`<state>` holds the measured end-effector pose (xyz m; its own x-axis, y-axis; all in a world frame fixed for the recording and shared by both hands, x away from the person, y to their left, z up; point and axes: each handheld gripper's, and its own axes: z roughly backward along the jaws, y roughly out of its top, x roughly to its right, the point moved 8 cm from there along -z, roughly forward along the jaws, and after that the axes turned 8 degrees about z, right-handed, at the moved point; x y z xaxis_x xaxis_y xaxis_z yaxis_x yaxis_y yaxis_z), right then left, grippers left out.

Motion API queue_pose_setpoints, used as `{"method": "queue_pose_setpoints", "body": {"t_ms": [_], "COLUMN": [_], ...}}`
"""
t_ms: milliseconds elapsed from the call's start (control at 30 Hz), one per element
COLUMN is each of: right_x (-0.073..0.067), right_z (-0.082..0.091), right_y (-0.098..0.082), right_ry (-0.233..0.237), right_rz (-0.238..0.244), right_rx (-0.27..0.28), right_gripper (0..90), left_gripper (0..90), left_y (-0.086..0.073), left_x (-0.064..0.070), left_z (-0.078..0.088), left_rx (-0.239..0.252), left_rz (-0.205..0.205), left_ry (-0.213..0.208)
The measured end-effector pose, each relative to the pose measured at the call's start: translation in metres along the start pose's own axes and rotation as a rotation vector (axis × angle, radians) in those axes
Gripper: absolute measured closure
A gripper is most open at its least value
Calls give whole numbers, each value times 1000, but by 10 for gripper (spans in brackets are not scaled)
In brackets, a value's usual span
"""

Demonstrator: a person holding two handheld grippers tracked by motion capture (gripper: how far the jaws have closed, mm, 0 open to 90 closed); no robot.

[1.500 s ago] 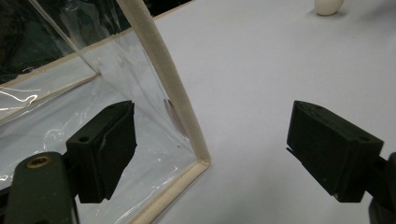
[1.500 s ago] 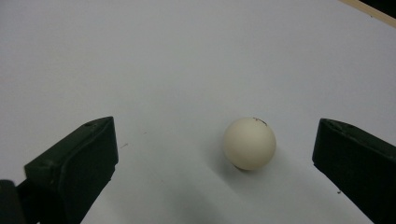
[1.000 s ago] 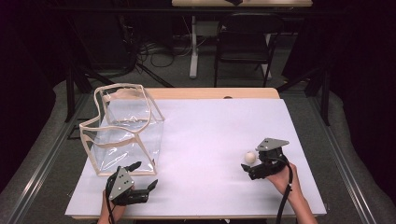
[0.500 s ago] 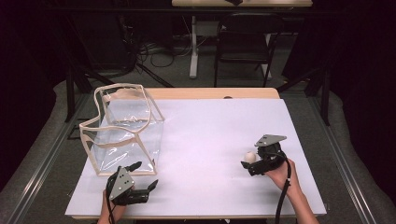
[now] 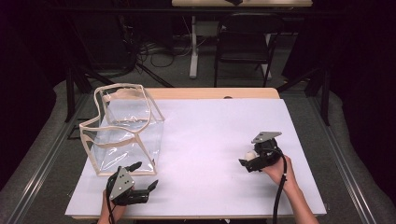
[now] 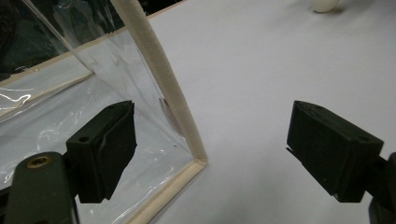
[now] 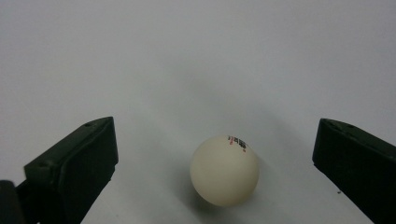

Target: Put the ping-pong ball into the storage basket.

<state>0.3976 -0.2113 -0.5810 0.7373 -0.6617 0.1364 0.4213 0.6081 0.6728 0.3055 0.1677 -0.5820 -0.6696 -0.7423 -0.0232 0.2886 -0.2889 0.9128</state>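
Observation:
A small white ball (image 7: 224, 170) with a tiny printed mark lies on the white table cover (image 5: 210, 135). My right gripper (image 7: 217, 140) stands open with one jaw on each side of the ball, not touching it. From the high view, the right gripper (image 5: 249, 156) sits at the right front with the ball (image 5: 251, 154) just showing at its tip. A clear plastic bag with beige trim (image 5: 123, 130) stands open at the left. My left gripper (image 5: 144, 175) is open in front of the bag's near corner (image 6: 196, 161), and the ball (image 6: 325, 4) shows far off.
The table's front edge (image 5: 196, 217) runs right below both hands. A strip of bare wood (image 5: 210, 93) shows at the far edge. Beyond it stand a black chair (image 5: 243, 42) and stand legs on the floor.
My right gripper has slid a little to the left, so the ball now lies between its jaws. The left gripper and the bag have stayed put.

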Motion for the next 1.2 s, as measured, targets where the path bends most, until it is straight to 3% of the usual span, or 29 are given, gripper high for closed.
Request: {"method": "queue_pose_setpoints", "body": {"t_ms": [467, 900, 1200], "right_x": [3, 2, 2], "right_z": [-16, -15, -12], "right_y": [-11, -19, -22], "right_ry": [6, -1, -31], "right_rz": [-14, -24, -19], "right_rx": [-25, -26, -27], "right_gripper": [0, 4, 232], "left_gripper": [159, 159, 159], "left_y": [1, 1, 1], "left_x": [0, 0, 0], "left_z": [1, 1, 1], "left_rx": [4, 4, 3], "left_rz": [-3, 1, 0], "left_ry": [-3, -6, -7]}}
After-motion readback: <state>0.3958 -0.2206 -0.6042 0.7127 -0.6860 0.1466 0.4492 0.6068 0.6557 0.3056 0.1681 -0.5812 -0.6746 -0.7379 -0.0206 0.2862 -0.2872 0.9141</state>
